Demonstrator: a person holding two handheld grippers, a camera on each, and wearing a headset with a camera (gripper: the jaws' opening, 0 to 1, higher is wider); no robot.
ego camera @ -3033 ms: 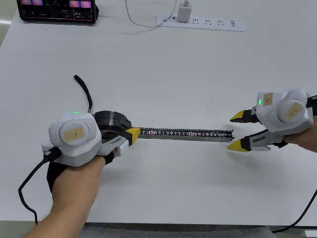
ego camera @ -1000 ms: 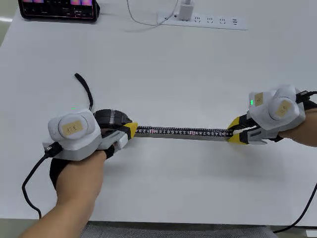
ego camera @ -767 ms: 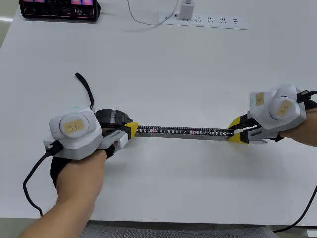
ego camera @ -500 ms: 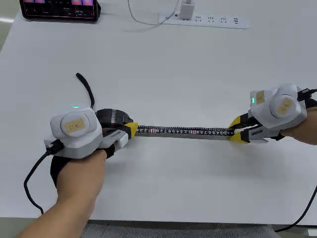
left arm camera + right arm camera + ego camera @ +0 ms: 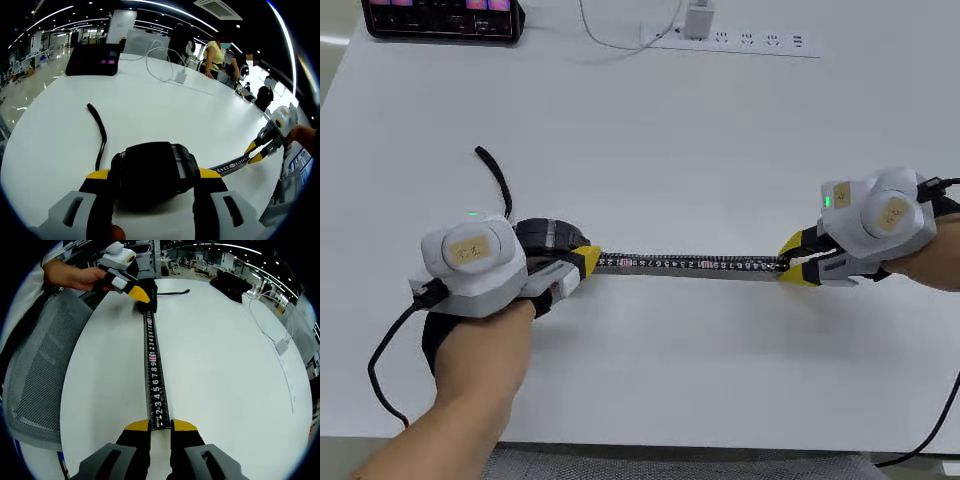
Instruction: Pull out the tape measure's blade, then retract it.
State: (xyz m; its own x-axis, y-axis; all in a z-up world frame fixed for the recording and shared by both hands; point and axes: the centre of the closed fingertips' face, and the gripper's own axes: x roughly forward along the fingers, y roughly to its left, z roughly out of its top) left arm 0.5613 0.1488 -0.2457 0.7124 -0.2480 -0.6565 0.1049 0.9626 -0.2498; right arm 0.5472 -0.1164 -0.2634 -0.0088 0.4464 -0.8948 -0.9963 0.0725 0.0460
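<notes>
A broad white table (image 5: 700,140) stands in an open hall. Along its far edge lie a white power strip (image 5: 740,40) and a dark screen (image 5: 440,18). A grey mesh chair (image 5: 35,375) waits at its near side, and long ceiling light strips (image 5: 165,6) run overhead.

The head view looks down from the table's (image 5: 720,130) near edge, over the left gripper (image 5: 575,250) and right gripper (image 5: 788,262). The left gripper view sits low and close behind the case (image 5: 152,167), facing along the blade (image 5: 232,164). The right gripper view faces back along it. All 3 views share the blade.
</notes>
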